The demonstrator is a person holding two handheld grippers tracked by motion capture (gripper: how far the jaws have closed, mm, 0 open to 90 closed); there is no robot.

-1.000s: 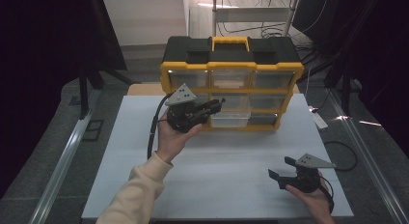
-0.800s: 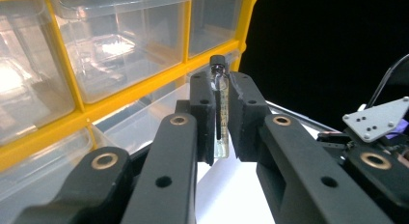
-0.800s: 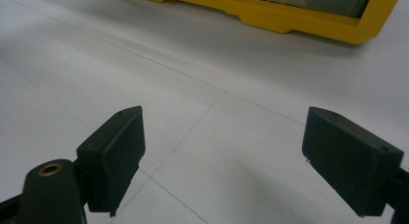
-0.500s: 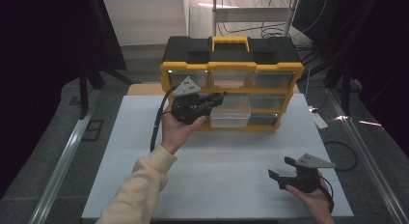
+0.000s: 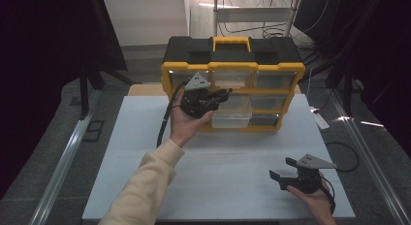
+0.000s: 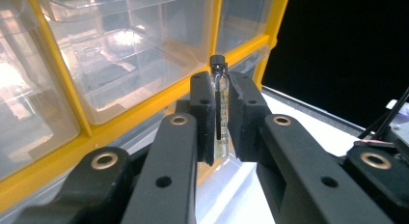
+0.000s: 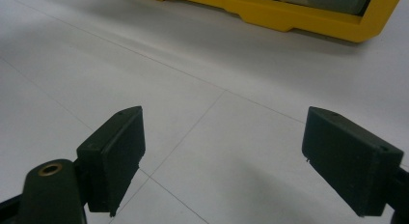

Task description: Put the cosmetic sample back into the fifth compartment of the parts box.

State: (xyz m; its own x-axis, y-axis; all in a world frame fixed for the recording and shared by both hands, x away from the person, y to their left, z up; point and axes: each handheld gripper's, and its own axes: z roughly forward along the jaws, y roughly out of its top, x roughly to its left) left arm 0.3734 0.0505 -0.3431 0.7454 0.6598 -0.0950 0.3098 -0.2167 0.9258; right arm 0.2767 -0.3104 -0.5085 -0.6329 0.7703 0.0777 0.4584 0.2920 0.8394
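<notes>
Nowhere on the small glass vial could any brand or label be read; it showed a black cap, a dark stem inside and faint printed marks too small to make out, and the yellow-and-black organiser bore no legible writing either. That organiser stood at the far edge of a white table crossed by thin seam lines, with grey floor and metal rails to either side and dark curtains around the room. In front of its clear drawers, one of which stood pulled out, the left gripper was held up off the table, its jaws clamped on the vial, which stood upright between the two black pads with its cap rising just above them. The right gripper lay low near the table's near right corner, well apart from the organiser, its jaws spread wide with bare table between them.
</notes>
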